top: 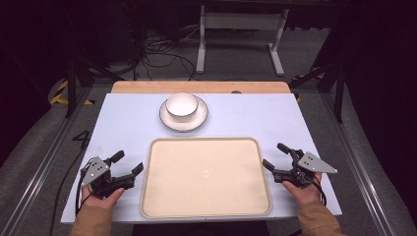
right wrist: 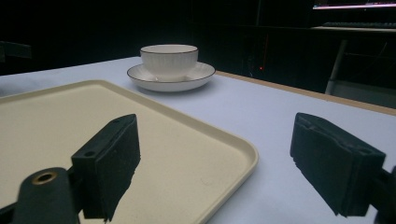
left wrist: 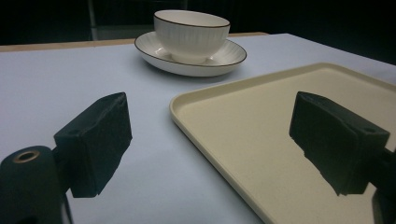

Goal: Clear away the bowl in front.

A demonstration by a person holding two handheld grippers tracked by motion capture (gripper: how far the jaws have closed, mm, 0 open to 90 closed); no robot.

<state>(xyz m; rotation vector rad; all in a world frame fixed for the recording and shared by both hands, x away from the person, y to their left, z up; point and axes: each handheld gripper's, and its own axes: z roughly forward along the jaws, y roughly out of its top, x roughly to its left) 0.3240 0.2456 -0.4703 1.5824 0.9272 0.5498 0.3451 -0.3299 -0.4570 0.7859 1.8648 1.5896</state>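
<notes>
The tray point(top: 205, 177) lies bare on the desk point(top: 128, 123), close to the person's edge, with one set of tongs at either short side. The left tongs point(top: 129, 163) sit just beside its left rim, jaws wide apart and holding nothing; the right tongs point(top: 275, 156) mirror them at the right rim, equally spread and unloaded. That symmetry looks to me like a readiness to take the tray from both ends. Beyond its far edge a white bowl point(top: 181, 105) stands in a saucer point(top: 168, 120), well apart from both tongs.
</notes>
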